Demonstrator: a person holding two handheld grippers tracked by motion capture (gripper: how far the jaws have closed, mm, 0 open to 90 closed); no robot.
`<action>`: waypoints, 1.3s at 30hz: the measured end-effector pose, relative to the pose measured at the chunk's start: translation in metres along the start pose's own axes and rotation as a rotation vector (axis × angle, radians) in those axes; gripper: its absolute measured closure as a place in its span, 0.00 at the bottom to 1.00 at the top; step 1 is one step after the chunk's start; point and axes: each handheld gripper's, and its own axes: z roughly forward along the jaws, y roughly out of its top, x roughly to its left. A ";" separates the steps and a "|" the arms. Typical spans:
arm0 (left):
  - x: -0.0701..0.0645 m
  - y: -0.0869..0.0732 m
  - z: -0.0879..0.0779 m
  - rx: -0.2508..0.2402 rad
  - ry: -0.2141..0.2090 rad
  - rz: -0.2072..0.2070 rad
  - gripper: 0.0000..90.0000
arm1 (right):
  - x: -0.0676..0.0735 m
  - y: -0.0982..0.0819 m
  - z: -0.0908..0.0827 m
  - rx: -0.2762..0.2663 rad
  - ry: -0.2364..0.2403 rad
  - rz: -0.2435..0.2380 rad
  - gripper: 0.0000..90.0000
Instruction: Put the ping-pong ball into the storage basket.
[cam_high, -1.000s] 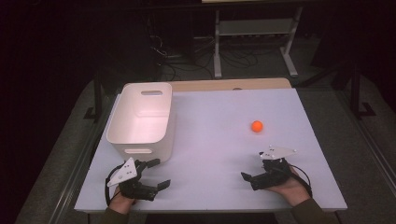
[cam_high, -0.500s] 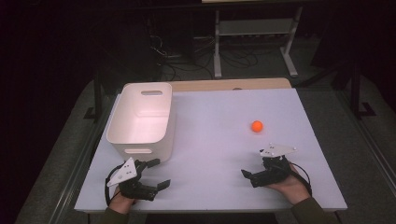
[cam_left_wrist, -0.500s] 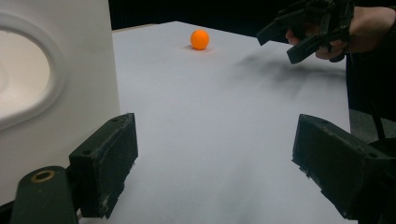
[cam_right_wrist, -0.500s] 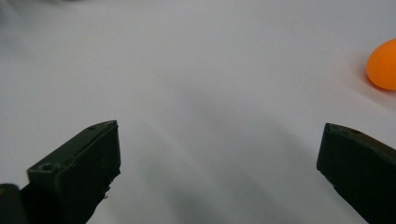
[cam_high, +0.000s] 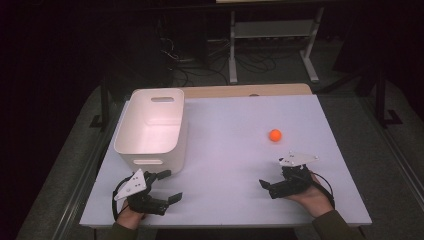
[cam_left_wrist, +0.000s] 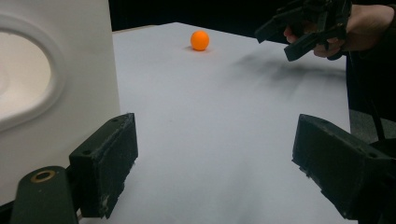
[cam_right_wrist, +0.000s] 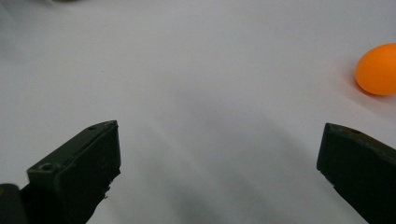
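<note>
Dark room, white table (cam_high: 225, 165). Orange ball (cam_high: 275, 134) lies free on table, well apart from white bin (cam_high: 150, 131); likely nothing done yet, grasp and drop into bin left. Right gripper (cam_high: 272, 186) near ball, jaws wide apart, empty. Left gripper (cam_high: 167, 186) just beside bin, also spread wide, holds nothing.

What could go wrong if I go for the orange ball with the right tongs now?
The orange ball lies loose on the smooth white table, so a nudge from one jaw of the open right tongs could roll it away, perhaps off the far edge. Carrying it to the white bin crosses toward the left tongs; they might collide.
</note>
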 end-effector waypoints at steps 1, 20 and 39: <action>0.000 0.000 0.000 0.000 0.000 0.000 0.16 | 0.000 0.000 0.000 0.000 0.000 0.000 0.00; 0.000 0.000 0.000 0.002 0.000 0.000 0.16 | -0.011 0.002 0.001 -0.004 -0.025 0.013 0.00; 0.000 0.000 0.000 0.001 0.000 0.000 0.16 | -0.020 0.004 0.001 -0.014 -0.035 0.039 0.00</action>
